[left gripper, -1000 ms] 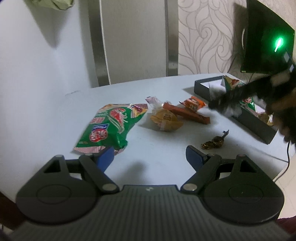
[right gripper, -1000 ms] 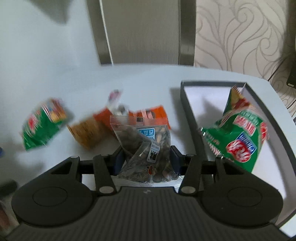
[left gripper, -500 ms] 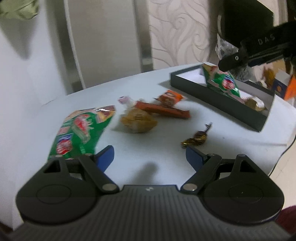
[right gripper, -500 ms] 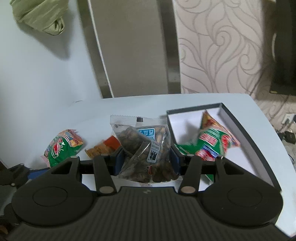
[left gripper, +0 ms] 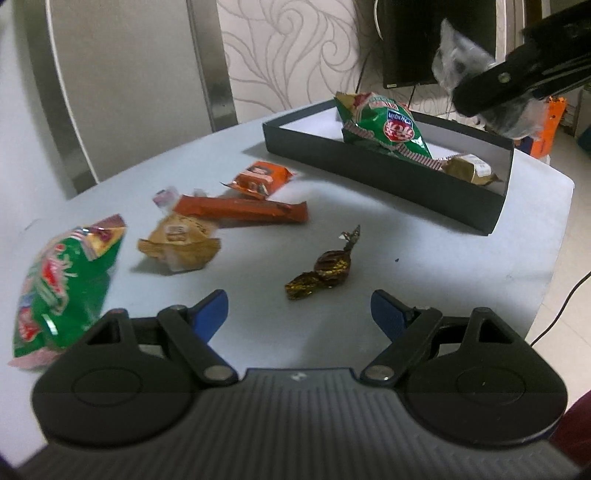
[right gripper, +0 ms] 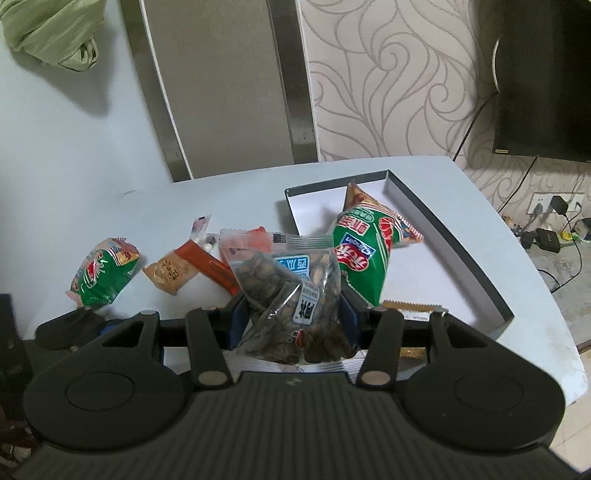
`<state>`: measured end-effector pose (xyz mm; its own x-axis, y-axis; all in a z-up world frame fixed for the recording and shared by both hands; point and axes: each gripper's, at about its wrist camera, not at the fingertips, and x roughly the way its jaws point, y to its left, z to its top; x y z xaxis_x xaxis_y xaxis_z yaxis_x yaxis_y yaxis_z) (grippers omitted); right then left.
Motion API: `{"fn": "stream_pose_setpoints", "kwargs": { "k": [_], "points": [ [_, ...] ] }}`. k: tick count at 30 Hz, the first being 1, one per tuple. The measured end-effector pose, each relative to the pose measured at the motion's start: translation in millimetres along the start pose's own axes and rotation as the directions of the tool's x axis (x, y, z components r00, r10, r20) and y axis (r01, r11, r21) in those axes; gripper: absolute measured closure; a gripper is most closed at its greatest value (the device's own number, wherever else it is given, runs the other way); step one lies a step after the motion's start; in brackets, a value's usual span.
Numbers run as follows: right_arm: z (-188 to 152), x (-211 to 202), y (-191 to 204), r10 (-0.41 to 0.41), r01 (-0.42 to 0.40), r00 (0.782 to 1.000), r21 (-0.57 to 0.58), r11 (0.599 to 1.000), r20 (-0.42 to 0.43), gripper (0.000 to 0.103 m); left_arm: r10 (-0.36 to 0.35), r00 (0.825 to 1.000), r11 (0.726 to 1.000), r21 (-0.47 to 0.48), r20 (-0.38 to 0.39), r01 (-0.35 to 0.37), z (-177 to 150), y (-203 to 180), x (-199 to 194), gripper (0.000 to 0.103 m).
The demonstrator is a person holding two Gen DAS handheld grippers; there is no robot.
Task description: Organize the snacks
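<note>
One clear bag of seeds (right gripper: 291, 295) is pinched by the right gripper (right gripper: 291, 317) above the box (right gripper: 458, 236), while the left gripper (left gripper: 297, 310) is spread wide.

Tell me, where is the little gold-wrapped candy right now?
In the left view, the candy lies on the table, just ahead of the open left claw.

Home living room, swirl-patterned wallpaper (right gripper: 388, 92), wall-mounted black TV (right gripper: 543, 81), wall socket with plugged charger (right gripper: 554, 205), cables on tiled floor (right gripper: 561, 266), snack-strewn round white table (right gripper: 147, 206), green cloth (right gripper: 51, 33) hanging
</note>
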<state>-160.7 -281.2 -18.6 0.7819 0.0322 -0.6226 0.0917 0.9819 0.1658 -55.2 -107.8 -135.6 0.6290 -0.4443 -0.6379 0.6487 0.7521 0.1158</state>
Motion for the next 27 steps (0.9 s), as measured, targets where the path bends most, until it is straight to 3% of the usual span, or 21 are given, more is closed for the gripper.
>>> {"fn": "stream_pose_setpoints", "kwargs": {
  "k": [10,13,27],
  "points": [
    [-7.2,-13.1,-6.1,-0.038,0.038,0.999,0.007,0.999,-0.017,0.046,-0.045,0.999,0.997,-0.055,0.007,0.046,12.0,-2.2,29.1,0.015],
    [-7.1,-13.9,-7.1,-0.039,0.039,0.999,0.007,0.999,-0.021,0.046,-0.069,0.997,0.996,-0.052,-0.018,0.068,19.7,-8.2,39.2,0.0],
    [-3.7,-12.8,-7.3,-0.037,0.037,0.999,0.012,0.999,-0.026,0.046,-0.085,0.996,0.996,-0.033,-0.024,0.085,19.9,-9.9,40.2,0.0]
  ]
}}
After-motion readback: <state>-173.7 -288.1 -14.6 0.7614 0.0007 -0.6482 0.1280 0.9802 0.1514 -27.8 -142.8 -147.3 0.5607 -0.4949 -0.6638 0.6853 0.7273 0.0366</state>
